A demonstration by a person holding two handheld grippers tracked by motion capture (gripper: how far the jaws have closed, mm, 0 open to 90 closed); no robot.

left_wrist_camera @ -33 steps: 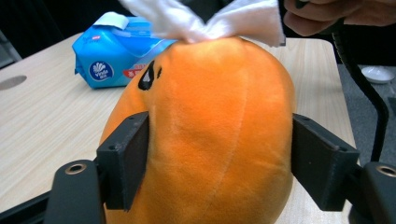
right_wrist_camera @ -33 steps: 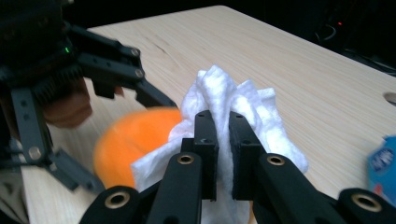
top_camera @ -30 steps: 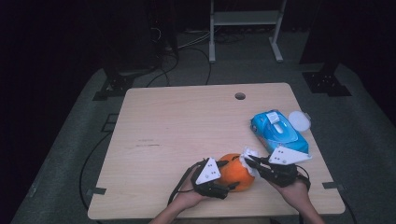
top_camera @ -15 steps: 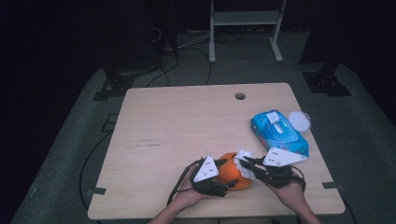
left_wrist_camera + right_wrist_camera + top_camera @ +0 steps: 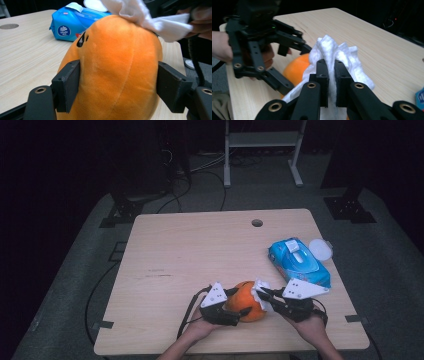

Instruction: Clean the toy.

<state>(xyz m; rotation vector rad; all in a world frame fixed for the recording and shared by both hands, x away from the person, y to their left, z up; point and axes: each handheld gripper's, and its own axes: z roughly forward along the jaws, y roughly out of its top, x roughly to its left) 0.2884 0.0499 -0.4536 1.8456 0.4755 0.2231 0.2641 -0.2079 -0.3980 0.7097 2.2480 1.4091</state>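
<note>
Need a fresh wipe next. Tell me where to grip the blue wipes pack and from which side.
Grip the blue wipes pack across its short width, from above. It lies flat with its flap lid up, so keep the fingers on the soft sides beside the lid.

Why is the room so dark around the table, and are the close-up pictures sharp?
High view: light falls on the wooden table, while the floor and background sink into near black. Left gripper view: the orange plush toy is fairly sharp and evenly lit, without glare; the blue wipes pack behind is slightly soft. Right gripper view: the white wipe is crisp, the far table edge blurrier.
</note>
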